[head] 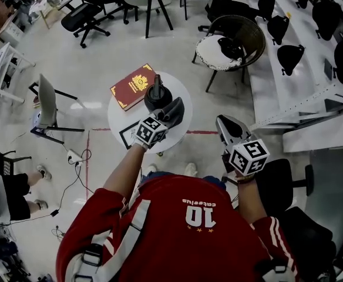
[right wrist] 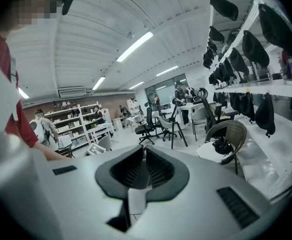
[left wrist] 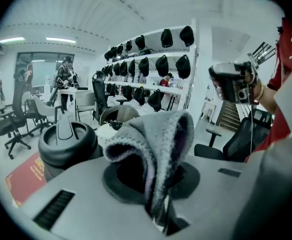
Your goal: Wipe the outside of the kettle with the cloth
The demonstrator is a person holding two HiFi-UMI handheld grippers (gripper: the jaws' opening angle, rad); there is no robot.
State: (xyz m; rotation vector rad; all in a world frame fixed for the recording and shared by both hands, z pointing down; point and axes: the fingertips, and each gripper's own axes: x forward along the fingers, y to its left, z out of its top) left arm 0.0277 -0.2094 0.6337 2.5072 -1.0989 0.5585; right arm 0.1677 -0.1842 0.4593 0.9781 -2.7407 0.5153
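Left gripper (left wrist: 156,194) grips a fold of grey cloth (left wrist: 153,139) tight, kettle (left wrist: 66,146) stands just beyond it on the round table (head: 117,117), right gripper (right wrist: 142,170) hangs aside, jaws together on nothing: best, I judge, to press the loose fold flat on the kettle's wall and sweep round.

Fuzzy knit cloth (left wrist: 156,134), matt black plastic kettle (left wrist: 66,145).

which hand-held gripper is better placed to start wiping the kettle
Left. The left hand-held gripper is shut on the grey knitted cloth, close beside the black lidded kettle on the round white table. The right hand-held gripper is shut, empty, beyond the table's edge.
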